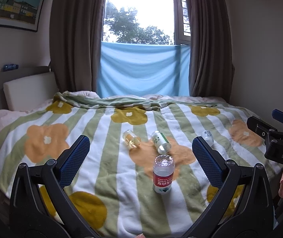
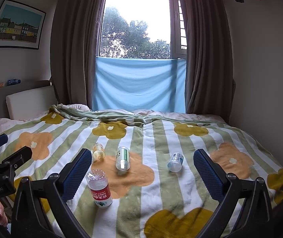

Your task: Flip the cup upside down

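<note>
Red-labelled cup (image 1: 163, 176) standing inverted on blanket (image 1: 109, 170); both tools gaping, empty

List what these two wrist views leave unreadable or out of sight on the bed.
- Clear cut-bottle cup with blue-white label: left view, partly behind the claw's blue pad.
- Clear cut-bottle cup with red label: both views, print too small to read.
- Near edge of the striped floral blanket: claw frames cover it.
</note>
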`<control>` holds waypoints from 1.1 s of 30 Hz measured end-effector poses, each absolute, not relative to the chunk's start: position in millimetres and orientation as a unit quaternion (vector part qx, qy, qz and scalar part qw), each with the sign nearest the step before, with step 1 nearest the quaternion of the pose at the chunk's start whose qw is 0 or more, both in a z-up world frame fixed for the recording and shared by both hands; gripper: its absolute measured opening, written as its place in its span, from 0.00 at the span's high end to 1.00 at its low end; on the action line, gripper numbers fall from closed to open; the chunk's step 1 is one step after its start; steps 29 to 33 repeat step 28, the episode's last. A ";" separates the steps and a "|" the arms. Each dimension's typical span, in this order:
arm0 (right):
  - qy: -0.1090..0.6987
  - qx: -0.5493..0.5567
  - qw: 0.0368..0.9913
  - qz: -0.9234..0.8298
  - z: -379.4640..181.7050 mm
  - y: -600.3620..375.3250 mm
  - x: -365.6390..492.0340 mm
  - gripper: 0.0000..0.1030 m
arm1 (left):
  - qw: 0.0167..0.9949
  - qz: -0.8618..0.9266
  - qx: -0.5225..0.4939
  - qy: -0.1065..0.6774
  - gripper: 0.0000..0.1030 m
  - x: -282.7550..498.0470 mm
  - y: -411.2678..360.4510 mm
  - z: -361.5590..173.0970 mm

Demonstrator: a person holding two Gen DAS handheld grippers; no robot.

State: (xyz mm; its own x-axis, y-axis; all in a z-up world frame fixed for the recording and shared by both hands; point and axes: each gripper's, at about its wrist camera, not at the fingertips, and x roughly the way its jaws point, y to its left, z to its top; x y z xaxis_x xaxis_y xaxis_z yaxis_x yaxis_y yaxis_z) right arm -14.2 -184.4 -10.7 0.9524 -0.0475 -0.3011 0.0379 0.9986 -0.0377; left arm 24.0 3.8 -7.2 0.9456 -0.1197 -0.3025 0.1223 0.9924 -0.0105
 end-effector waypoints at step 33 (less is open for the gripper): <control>0.139 0.000 0.990 -0.025 -3.7 -192.2 -19.0 0.00 | 0.993 -0.039 -0.005 0.107 0.00 5.5 -0.7 5.8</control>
